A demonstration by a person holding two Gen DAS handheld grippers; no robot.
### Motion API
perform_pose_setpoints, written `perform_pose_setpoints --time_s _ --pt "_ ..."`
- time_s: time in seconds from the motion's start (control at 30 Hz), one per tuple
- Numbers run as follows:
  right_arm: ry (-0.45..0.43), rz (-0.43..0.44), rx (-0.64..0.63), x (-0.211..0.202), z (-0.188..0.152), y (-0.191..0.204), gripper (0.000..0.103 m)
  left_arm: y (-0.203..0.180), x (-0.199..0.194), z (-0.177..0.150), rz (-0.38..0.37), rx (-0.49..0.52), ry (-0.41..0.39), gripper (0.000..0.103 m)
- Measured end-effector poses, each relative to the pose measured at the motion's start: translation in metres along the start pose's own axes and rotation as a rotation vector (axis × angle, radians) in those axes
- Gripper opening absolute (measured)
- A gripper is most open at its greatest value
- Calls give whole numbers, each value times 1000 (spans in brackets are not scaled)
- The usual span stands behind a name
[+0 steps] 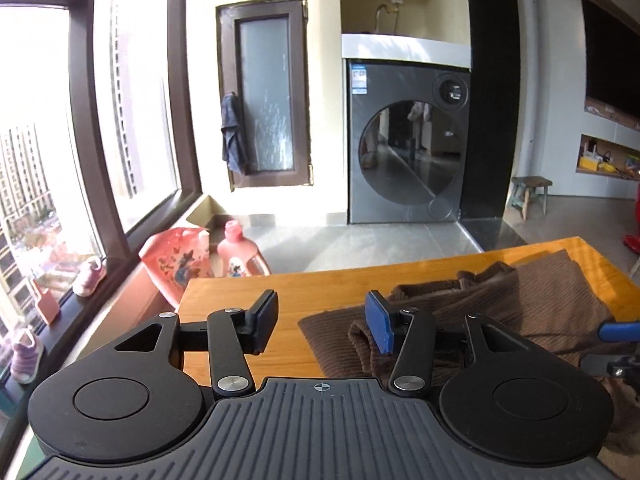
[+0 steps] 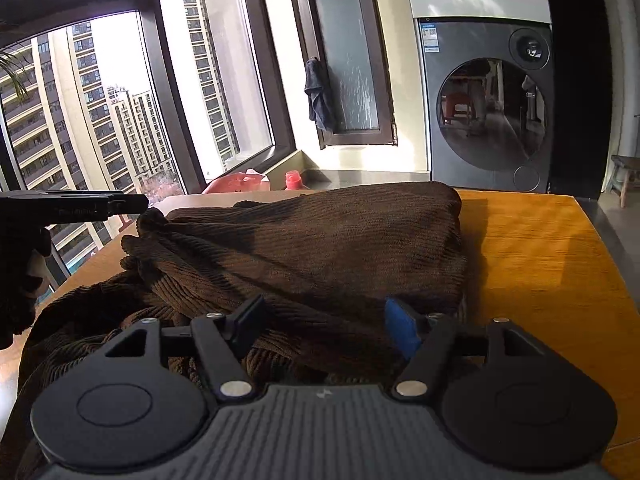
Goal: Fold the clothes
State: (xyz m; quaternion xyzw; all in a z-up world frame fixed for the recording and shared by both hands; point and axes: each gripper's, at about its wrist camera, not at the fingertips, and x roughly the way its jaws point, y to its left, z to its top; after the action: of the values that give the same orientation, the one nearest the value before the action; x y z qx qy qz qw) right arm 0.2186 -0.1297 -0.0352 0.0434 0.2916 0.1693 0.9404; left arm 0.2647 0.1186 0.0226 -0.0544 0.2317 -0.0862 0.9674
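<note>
Sweater (image 2: 304, 256), brown ribbed knit, sits bunched in a loose heap on your wooden counter (image 2: 540, 264), spread from the near edge toward the far edge and nearer the left side; sleeve or cuff ends stick out at the heap's left. Not a flat, squared fold as it lies, and you can't tell from this whether it's mid-fold or just dumped. Your left tongs (image 1: 322, 326) stand open, holding nothing, hovering over bare wood beside the garment's left edge. Your right tongs (image 2: 324, 326) also stand open, spread low over the near part of the heap; no cloth pinched between them that shows. Risks as judged: thick knit is bulky, so closing on the heap could grab several layers at once and drag the whole pile instead of one edge. Loose sleeve ends may trail and untidy any fold. Cloth at the near edge hangs close to dropping off the counter if pulled toward you. Left tongs closing where they are would catch nothing.
</note>
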Motion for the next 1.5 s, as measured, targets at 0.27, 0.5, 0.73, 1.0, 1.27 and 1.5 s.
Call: perform_pose_setpoints --time_s 0.27,0.5,0.73,1.0,1.27,1.5 --pt "9 -28 -28 -1 -1 8 69 -27 30 -40 -188 -39 103 69" --pt "7 -55 4 -4 0 1 69 -39 69 -43 -138 37 103 67" --pt "19 -99 23 -2 1 -2 70 -48 70 -42 -78 77 90 70" --pt "47 -136 -28 4 2 6 73 -44 17 -48 -3 132 79 81" --pt "82 13 -317 -60 -4 63 76 1 -96 -49 -2 108 50 97" --pt "222 418 -510 -131 -54 153 83 10 -167 -67 65 85 30 98"
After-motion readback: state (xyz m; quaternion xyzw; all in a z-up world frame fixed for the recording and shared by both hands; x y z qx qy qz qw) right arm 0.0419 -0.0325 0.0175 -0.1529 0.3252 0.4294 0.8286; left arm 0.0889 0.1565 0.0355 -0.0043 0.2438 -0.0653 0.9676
